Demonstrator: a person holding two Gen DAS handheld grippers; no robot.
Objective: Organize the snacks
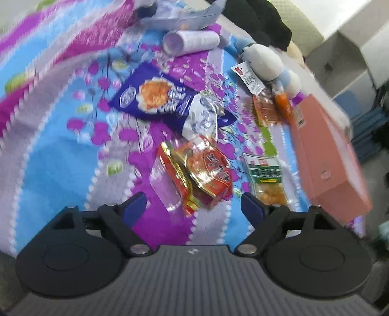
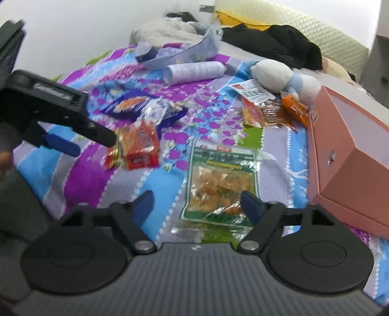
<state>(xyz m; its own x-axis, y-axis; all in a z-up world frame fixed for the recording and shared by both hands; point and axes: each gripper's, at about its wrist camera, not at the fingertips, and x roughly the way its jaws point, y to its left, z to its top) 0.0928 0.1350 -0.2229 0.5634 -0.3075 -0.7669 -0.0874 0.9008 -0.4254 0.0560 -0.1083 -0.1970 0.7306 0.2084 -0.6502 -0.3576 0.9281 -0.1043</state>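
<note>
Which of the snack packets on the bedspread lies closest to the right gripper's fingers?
The green-bordered clear packet of orange-yellow pieces: its lower edge sits between the open right gripper fingers. The red packets and purple packet lie farther off.

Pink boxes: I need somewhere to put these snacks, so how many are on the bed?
1. The pink box sits open at the bed's right edge, beside the green snack bag. Others may be out of view.

Red snack packet (image 1: 194, 175) between open tool (image 1: 193, 206)

Floral bedspread (image 1: 60, 150), white paper roll (image 1: 192, 40), plush toy (image 1: 263, 62), black clothing (image 2: 274, 46), yellow cushion (image 2: 233, 18)
</note>
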